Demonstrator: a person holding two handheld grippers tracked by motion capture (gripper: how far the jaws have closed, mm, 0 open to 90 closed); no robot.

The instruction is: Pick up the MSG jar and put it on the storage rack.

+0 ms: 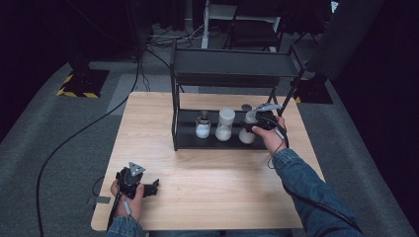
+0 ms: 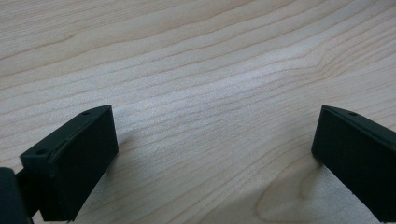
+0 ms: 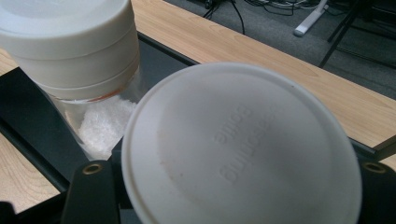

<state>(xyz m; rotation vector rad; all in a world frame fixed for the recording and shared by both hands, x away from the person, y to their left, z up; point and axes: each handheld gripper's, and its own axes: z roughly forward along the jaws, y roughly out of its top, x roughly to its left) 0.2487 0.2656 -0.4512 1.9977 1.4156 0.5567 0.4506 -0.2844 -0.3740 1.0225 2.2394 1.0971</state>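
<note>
Materials and finishes
Tabletop (image 2: 210, 70): pale matt wood, visible grain. Lid (image 3: 243, 149) between the right hand-held gripper (image 3: 233, 172) jaws: smooth matt white plastic.

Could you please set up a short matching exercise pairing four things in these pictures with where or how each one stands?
Things:
1. left claw
2. right claw
3. middle jar
4. small jar

States:
A. leftmost on the rack's lower shelf
B. jaws either side of the right-hand jar
C. open, low over bare table
D. white lid, white grains inside

Pairs: 1-C, 2-B, 3-D, 4-A
</note>
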